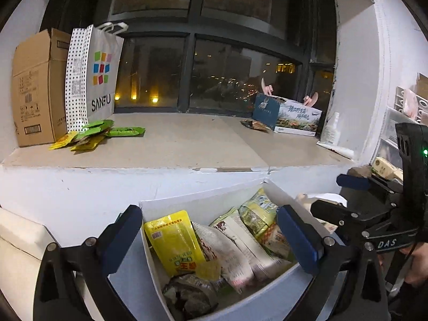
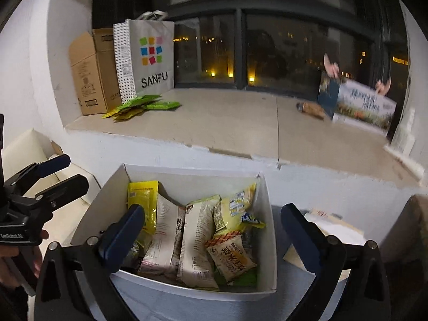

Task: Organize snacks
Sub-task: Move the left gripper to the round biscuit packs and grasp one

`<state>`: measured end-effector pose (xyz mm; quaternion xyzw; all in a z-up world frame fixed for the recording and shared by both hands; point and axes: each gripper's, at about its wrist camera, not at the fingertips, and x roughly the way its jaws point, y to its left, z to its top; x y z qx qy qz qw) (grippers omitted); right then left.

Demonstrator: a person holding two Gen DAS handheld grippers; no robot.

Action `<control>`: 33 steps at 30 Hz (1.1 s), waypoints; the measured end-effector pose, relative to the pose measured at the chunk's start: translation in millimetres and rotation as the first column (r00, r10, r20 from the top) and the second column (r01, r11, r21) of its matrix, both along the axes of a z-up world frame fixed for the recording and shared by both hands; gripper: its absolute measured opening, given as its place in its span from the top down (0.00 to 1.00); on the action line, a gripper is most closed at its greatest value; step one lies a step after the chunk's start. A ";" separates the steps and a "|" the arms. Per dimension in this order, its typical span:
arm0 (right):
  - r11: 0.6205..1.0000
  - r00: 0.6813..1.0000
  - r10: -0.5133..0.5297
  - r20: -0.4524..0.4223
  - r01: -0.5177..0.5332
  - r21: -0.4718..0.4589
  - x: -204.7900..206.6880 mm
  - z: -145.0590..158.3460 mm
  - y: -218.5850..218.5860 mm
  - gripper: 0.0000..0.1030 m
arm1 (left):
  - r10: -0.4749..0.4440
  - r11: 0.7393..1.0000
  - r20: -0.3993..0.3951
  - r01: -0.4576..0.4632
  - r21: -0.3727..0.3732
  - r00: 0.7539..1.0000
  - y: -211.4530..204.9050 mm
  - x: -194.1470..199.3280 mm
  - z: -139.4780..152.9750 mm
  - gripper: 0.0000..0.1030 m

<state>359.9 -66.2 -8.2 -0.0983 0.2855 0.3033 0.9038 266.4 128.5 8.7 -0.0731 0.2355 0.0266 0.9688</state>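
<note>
A white box (image 1: 187, 203) (image 2: 270, 208) below the window ledge holds several snack packets: a yellow one (image 1: 175, 240) (image 2: 143, 200), pale ones (image 1: 227, 248) (image 2: 165, 235) and yellow-green ones (image 1: 256, 214) (image 2: 235, 208). My left gripper (image 1: 211, 235) is open and empty above the box; it also shows in the right wrist view (image 2: 60, 172). My right gripper (image 2: 214, 235) is open and empty over the box; it also shows in the left wrist view (image 1: 339, 192). A pile of green and yellow packets (image 1: 93, 133) (image 2: 141, 105) lies on the ledge at the left. A brown packet (image 1: 255, 125) (image 2: 311, 109) lies at the right.
On the ledge (image 1: 187, 139) (image 2: 227, 117) stand a cardboard box (image 1: 34, 88) (image 2: 91, 75) and a SANFU bag (image 1: 93, 77) (image 2: 149, 56) at the left, and a printed carton (image 1: 289, 115) (image 2: 358, 104) and white bottle (image 1: 331, 129) at the right. Dark window behind.
</note>
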 end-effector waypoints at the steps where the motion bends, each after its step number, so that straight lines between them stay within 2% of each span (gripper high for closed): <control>1: 1.000 1.000 0.006 0.008 -0.006 -0.004 -4.0 2.8 0.1 0.00 | -0.002 1.000 0.012 0.002 0.003 1.000 -1.7 -7.8 3.9 0.00; 8: 0.996 0.997 0.056 0.059 -0.059 0.060 -46.4 29.4 -19.1 0.00 | -0.074 0.997 0.059 0.075 -0.009 0.995 -19.6 -70.0 28.0 0.00; 14: 0.989 0.991 0.104 0.089 -0.112 0.100 -104.3 39.4 -59.6 0.00 | -0.157 0.988 0.083 0.156 0.020 0.984 -42.9 -134.8 36.3 0.00; 18: 0.983 0.986 0.139 0.097 -0.149 0.106 -146.2 33.4 -91.8 0.00 | -0.168 0.986 0.081 0.167 0.019 0.982 -56.4 -171.3 31.0 0.00; 24: 0.976 0.986 0.137 0.092 -0.151 0.158 -200.5 14.4 -134.2 0.00 | -0.196 0.981 0.062 0.195 0.016 0.979 -80.1 -214.1 10.9 0.00; 28: 0.973 0.993 0.102 0.056 -0.112 0.200 -224.7 -8.2 -157.1 0.00 | -0.216 0.976 0.039 0.217 -0.023 0.976 -87.7 -226.7 -0.7 0.00; 33: 0.967 0.998 0.059 0.001 -0.058 0.248 -236.6 -31.8 -181.5 0.00 | -0.236 0.971 0.014 0.237 -0.028 0.972 -92.9 -225.9 -8.1 0.00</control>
